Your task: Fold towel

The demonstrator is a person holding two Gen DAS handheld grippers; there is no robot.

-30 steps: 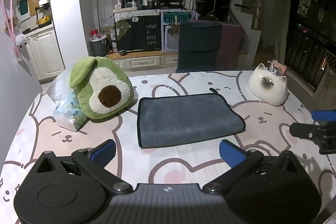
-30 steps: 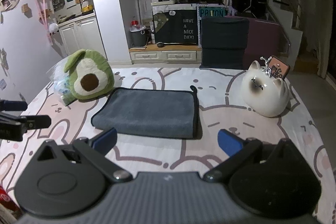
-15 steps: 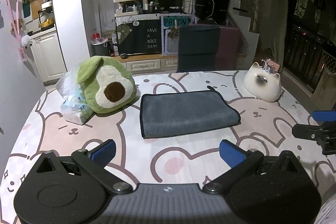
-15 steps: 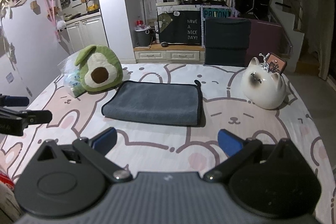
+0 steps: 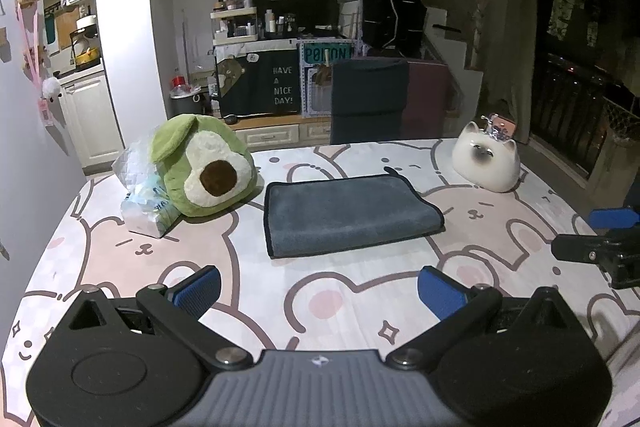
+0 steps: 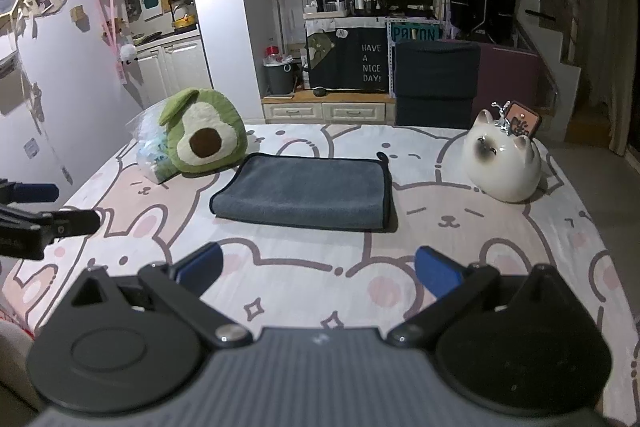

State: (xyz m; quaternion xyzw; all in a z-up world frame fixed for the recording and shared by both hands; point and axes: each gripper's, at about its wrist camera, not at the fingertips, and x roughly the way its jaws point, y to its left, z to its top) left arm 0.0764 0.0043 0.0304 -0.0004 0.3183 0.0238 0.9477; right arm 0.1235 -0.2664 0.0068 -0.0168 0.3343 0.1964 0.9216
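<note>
We list: grey towel, folded, flat on the bunny-print table, between avocado plush and cat figurine; left gripper and right gripper both spread wide, holding nothing, short of the towel

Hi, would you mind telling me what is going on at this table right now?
A person holds a gripper in each hand over a table with a bunny-print cloth. The gray towel lies folded and flat between an avocado plush and a white cat figurine. The left gripper and right gripper are both open, short of the towel, touching nothing.
</note>
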